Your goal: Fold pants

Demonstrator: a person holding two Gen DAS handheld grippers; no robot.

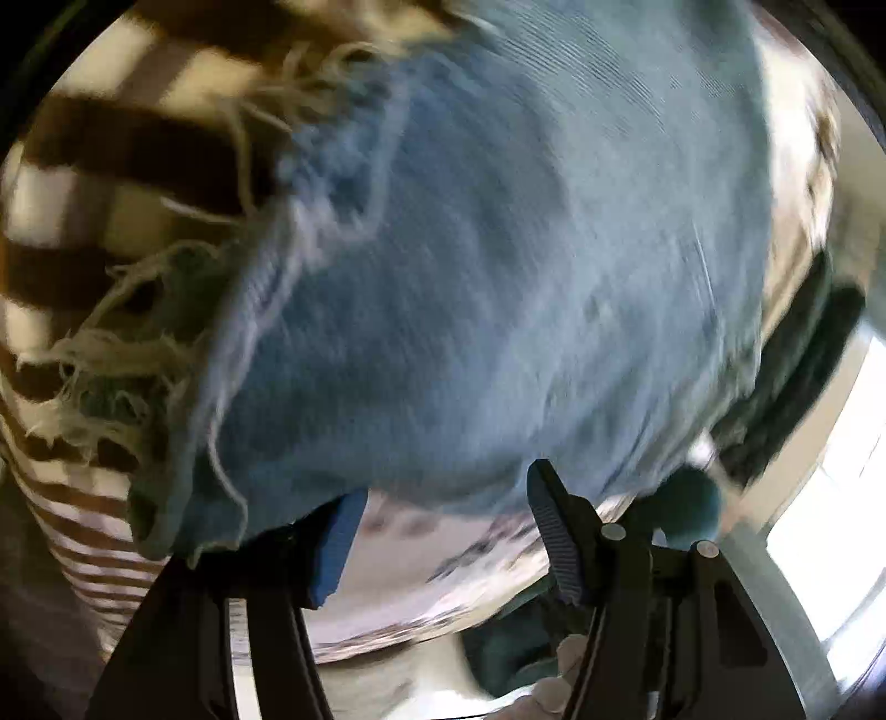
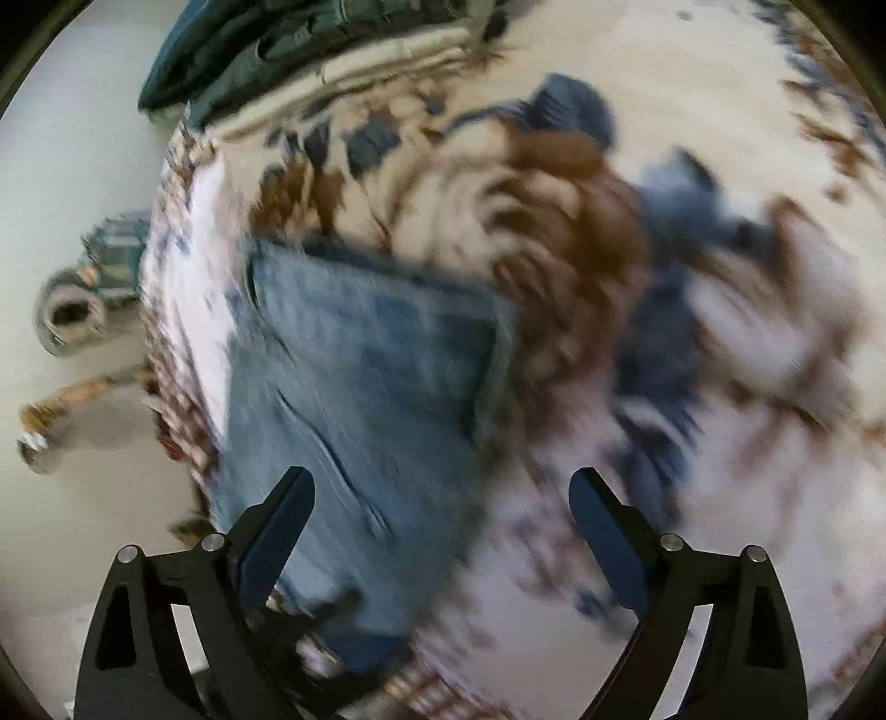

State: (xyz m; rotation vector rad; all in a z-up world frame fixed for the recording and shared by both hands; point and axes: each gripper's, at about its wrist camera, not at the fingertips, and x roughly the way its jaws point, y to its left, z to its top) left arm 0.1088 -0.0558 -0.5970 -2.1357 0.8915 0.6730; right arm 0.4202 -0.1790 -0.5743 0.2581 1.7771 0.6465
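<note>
Light blue denim pants (image 1: 498, 277) with a frayed hem (image 1: 111, 354) fill the left wrist view, very close and blurred. My left gripper (image 1: 443, 498) is open, its jaws wide apart; the cloth hangs over the tips of the fingers (image 1: 554, 531) and hides the left one partly. In the right wrist view the pants (image 2: 360, 387) lie folded on a patterned blanket (image 2: 720, 387) near its left edge. My right gripper (image 2: 443, 493) is open and empty, hovering above the pants' right edge.
The blanket has brown, blue and white patterns. A pile of dark green and beige folded cloth (image 2: 310, 50) lies at the far end. Pale floor (image 2: 83, 194) lies left of the bed, with a small object (image 2: 72, 310) on it. Striped fabric (image 1: 83, 166) shows left of the pants.
</note>
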